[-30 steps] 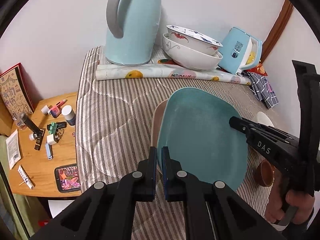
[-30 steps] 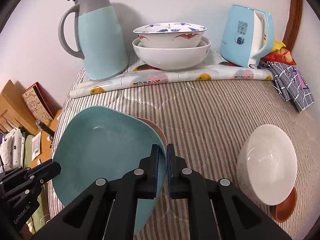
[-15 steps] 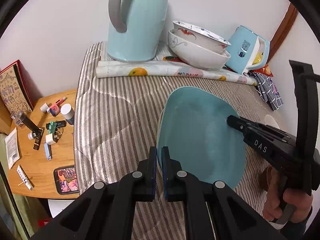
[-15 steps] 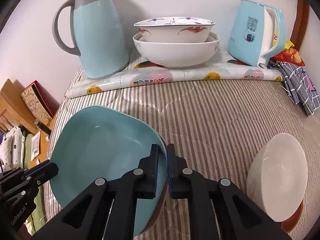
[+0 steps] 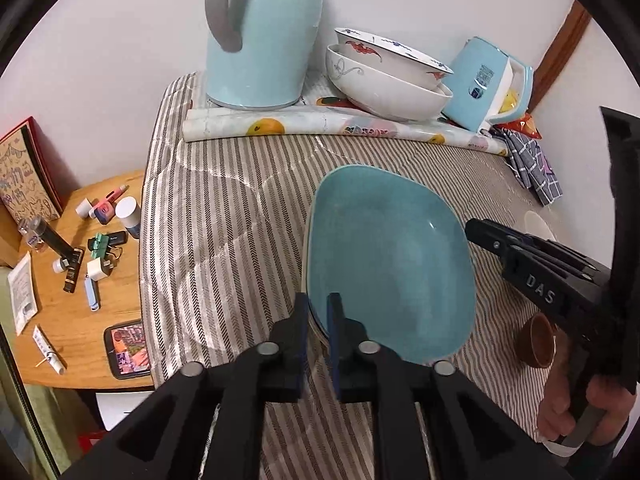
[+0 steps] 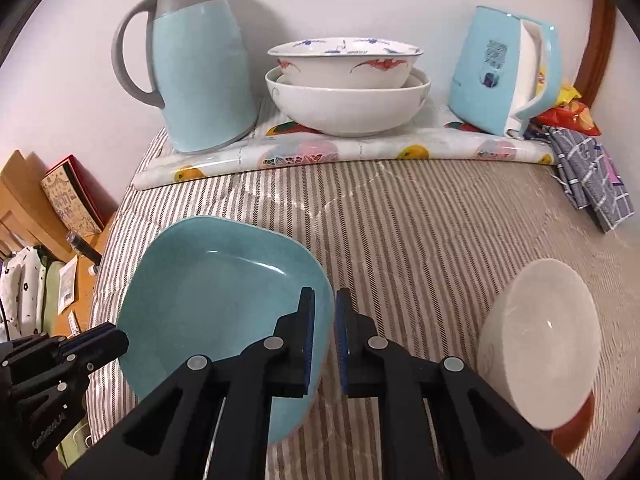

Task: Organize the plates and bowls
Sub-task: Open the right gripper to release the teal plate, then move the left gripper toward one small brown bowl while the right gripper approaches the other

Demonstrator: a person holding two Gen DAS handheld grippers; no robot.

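One teal plate (image 6: pixel 224 292), long axis front-to-back.

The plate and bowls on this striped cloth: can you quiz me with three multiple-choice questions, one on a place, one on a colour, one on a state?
1. Where does the big white bowl stand?
A. Between the blue jug and the blue kettle
B. On the wooden side table
C. On the front plate

2. What colour is the front plate?
A. Red
B. Teal
C. Black

3. How does the painted bowl sit?
A. Upside down
B. In pieces
C. Upright, nested in the big white bowl

Answers: 1 A, as jug and kettle flank it at the wall; 2 B, as its whole face is teal; 3 C, as its rim faces up inside the larger bowl.
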